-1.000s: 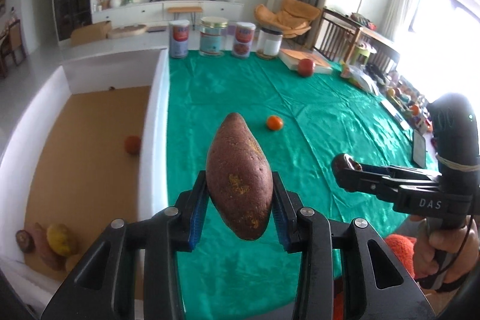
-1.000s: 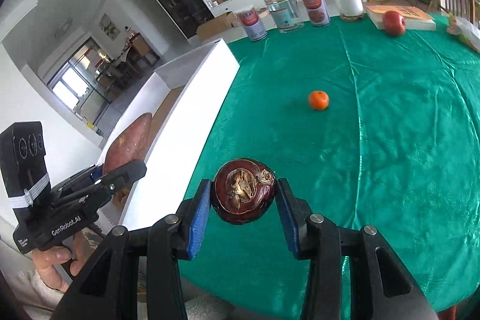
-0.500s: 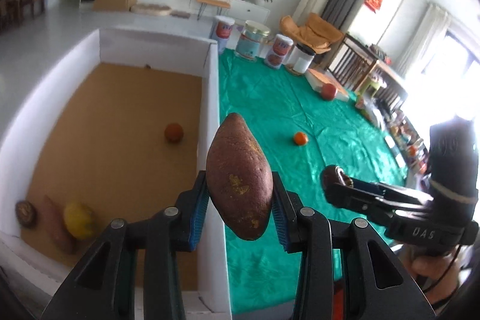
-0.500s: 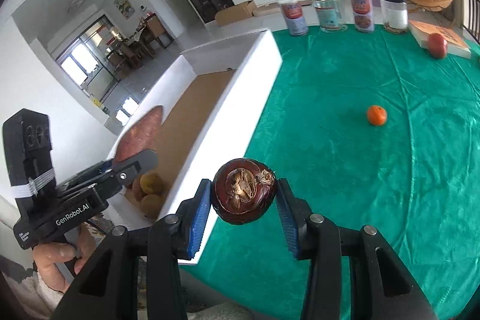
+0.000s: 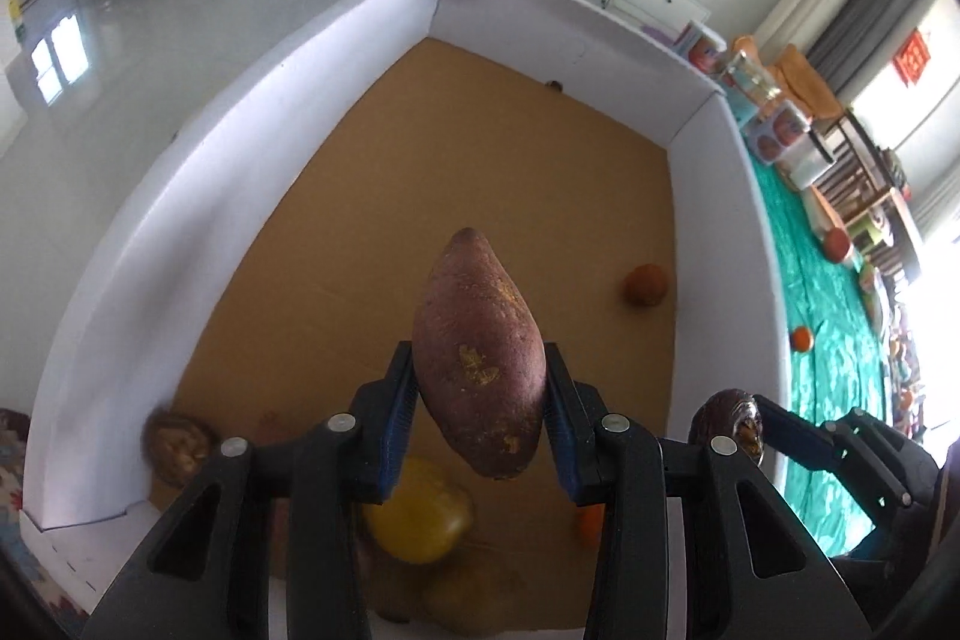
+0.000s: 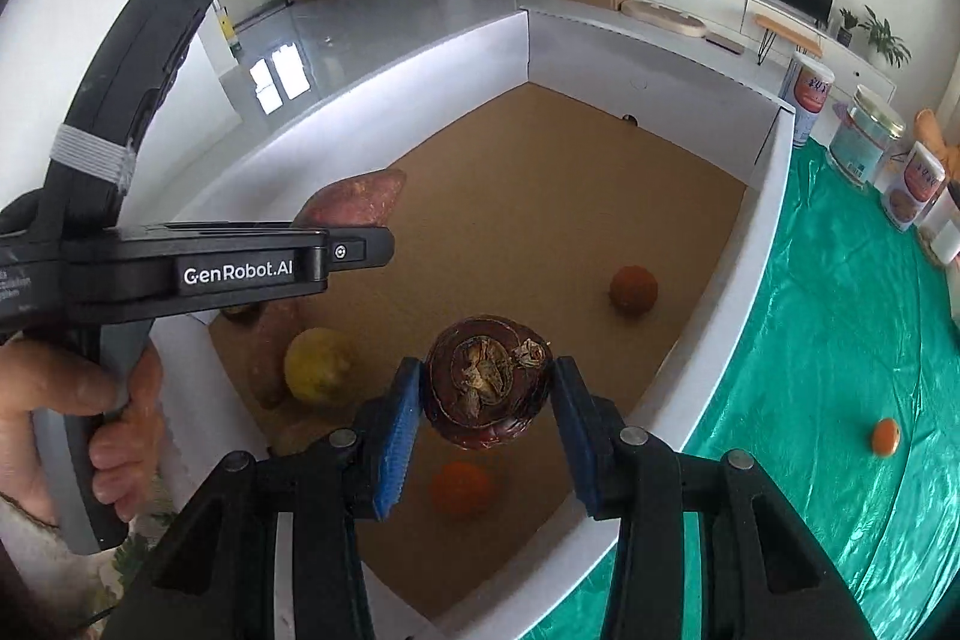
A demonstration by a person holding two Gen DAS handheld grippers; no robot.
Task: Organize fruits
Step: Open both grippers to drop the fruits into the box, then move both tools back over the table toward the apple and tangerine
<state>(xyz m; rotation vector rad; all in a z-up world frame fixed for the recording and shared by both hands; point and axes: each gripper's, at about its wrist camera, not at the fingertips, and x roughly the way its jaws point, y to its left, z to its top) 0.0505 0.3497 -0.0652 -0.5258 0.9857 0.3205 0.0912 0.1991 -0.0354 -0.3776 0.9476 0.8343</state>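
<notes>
Holding the sweet potato [image 5: 478,352] across its thick middle, your left gripper [image 5: 480,403] is clamped on a dense, stiff load; that grip near the heaviest part should keep the tapered ends from swinging. Your right gripper [image 6: 483,403] is closed around the dark round fruit [image 6: 487,381], which looks hard-shelled, light and apt to roll once released. Both now hang above the near end of the white box [image 6: 774,196], over the yellow fruit [image 6: 317,365]; a second ago they were still out over the green cloth [image 6: 840,370] on the right.
</notes>
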